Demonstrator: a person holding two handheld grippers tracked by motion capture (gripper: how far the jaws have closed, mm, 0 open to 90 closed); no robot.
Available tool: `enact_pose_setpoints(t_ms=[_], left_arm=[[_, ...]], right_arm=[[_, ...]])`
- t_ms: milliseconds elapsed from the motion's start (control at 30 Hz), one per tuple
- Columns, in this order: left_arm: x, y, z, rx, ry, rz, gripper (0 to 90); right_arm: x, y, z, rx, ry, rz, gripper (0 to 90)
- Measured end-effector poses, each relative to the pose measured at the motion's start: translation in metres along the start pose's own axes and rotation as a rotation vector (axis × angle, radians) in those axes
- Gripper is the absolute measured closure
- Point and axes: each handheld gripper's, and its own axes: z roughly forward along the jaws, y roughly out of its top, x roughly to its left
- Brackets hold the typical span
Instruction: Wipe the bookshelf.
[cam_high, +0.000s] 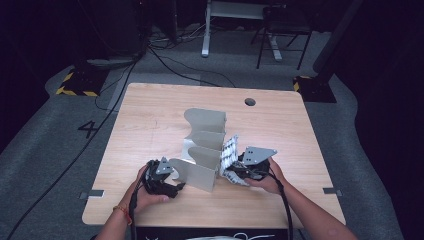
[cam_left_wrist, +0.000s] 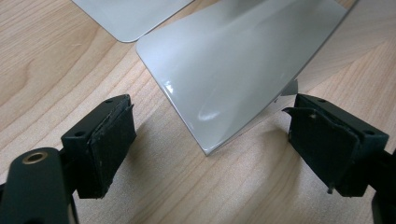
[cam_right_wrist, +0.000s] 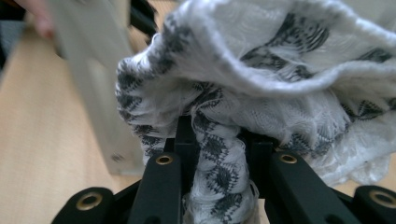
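Observation:
A grey metal rack (cam_high: 204, 150) with three upright curved dividers stands mid-table. My left gripper (cam_high: 171, 186) is open at the rack's near-left corner; in the left gripper view its jaws stand wide apart (cam_left_wrist: 210, 144) on either side of the nearest divider's corner (cam_left_wrist: 233, 79), not touching it. My right gripper (cam_high: 239, 172) is shut on a white cloth with a black pattern (cam_high: 230, 157), held against the rack's right side. In the right gripper view the cloth (cam_right_wrist: 261, 79) bunches over the jaws (cam_right_wrist: 219, 154), with a divider edge (cam_right_wrist: 93, 84) to the left.
The wooden table (cam_high: 150, 120) has a cable hole (cam_high: 250, 102) at the far right. Cables, a desk frame (cam_high: 235, 20) and a chair stand on the grey floor beyond. Bare tabletop lies left, right and behind the rack.

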Motion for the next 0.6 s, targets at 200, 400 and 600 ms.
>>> enact_pose_setpoints(t_ms=[200, 400, 600], left_arm=[[0.0, 0.0, 0.0, -0.002, 0.001, -0.002, 14.8], [0.0, 0.0, 0.0, -0.001, -0.001, -0.004, 14.8], [0.0, 0.0, 0.0, -0.001, 0.002, -0.001, 14.8]], right_arm=[[0.017, 0.021, -0.023, -0.062, 0.055, -0.091, 74.4], [0.037, 0.028, -0.02, -0.04, 0.143, -0.159, 74.8], [0.037, 0.01, 0.004, 0.087, 0.156, -0.172, 75.5]])
